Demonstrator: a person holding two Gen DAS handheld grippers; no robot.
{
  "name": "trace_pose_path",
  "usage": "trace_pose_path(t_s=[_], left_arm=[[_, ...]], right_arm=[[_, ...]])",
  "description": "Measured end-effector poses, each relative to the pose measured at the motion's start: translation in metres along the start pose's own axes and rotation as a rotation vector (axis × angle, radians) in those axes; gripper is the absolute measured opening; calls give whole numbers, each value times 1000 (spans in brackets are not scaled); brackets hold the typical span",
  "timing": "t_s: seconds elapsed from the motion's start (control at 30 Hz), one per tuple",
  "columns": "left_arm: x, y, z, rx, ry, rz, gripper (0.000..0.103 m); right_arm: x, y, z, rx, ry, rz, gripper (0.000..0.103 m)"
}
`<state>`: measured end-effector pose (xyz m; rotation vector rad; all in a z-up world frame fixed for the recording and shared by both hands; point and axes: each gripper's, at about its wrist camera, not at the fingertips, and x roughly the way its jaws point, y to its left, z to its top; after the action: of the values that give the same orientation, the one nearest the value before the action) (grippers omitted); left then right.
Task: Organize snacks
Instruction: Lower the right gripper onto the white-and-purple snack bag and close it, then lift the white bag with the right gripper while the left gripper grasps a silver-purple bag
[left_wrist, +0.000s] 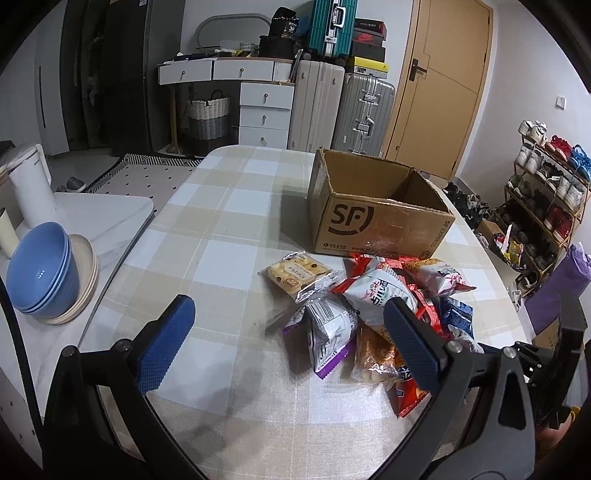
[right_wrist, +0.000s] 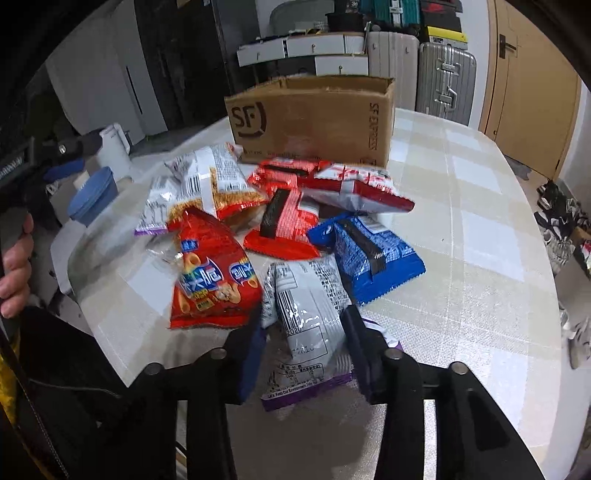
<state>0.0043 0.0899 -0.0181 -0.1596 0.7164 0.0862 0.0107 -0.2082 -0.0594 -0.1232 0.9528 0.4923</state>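
Right gripper (right_wrist: 304, 354) pinches the near end of the silver, purple-edged foil snack packet (right_wrist: 306, 314), whose long axis runs toward twelve o'clock, at the brown cardboard SF box (right_wrist: 314, 122) beyond the pile. Left gripper (left_wrist: 288, 339) hangs spread wide, empty, above the checked tablecloth (left_wrist: 221, 221).

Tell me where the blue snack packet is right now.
In the right wrist view the blue snack packet lies on the table, right side of the pile, beside the red packet, in front of the cardboard box.
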Motion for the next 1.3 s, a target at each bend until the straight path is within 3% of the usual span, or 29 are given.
trace_pose_path(t_s=[0.2, 0.37, 0.73, 1.0, 1.13, 1.23, 1.3], left_arm=[[1, -2, -1, 9, 6, 1, 102], [3, 0, 0, 3, 13, 9, 102], [12, 13, 0, -41, 40, 4, 102], [38, 0, 4, -98, 126, -120, 102], [56, -7, 8, -93, 160, -66, 102], [75, 13, 2, -228, 235, -137, 102], [88, 21, -4, -271, 290, -139, 101]], right_arm=[[5, -1, 0, 6, 5, -4, 49], [0, 0, 1, 6, -14, -9, 34], [-27, -12, 6, 149, -110, 130, 32], [-49, -9, 14, 192, -197, 196, 32], [-55, -8, 14, 189, -210, 210, 32], [-56, -10, 12, 191, -205, 214, 32], [-57, -12, 12, 196, -208, 221, 32]])
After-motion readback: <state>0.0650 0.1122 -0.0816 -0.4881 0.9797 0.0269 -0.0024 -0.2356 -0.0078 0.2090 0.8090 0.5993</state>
